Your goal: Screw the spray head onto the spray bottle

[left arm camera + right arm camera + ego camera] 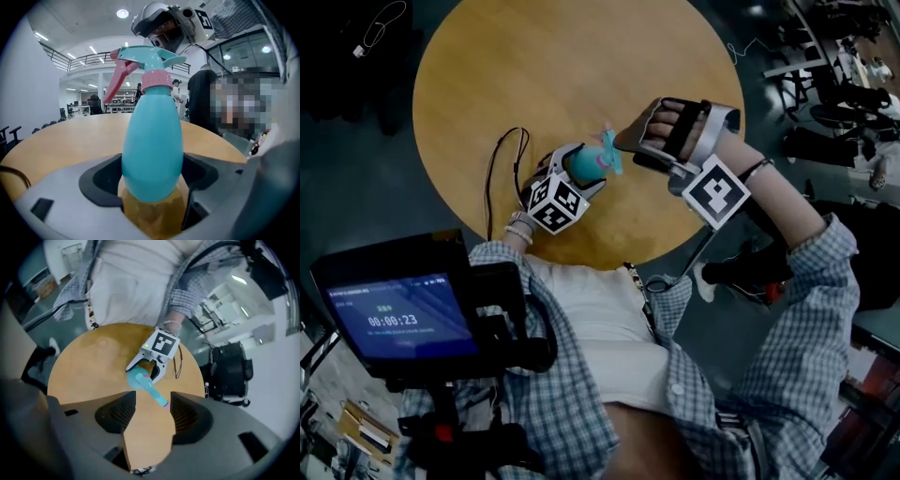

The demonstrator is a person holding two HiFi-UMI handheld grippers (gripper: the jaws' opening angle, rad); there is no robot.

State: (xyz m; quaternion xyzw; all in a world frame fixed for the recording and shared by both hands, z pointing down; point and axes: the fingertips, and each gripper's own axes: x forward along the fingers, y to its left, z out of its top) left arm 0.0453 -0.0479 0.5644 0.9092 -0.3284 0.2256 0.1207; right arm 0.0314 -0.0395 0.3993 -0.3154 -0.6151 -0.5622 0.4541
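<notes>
My left gripper (574, 174) is clamped on the lower belly of the spray bottle (152, 140), one pad on each side. I hold it this low so the neck and everything above it stay free to be turned from the top. The bottle stands over the near edge of the round wooden table (534, 75), and I cannot tell whether its base rests on the wood. My right gripper (152, 413) hangs above it, pointing steeply down, its jaws wide apart with only table showing between them, so it has no hold on anything. The bottle is a smooth teal egg shape. The spray head (145, 58) sits on its neck, teal on top with a pink trigger (117, 82) and a pink collar (156, 80) snug against the shoulder. Whether that collar is fully tight I cannot judge from here.
</notes>
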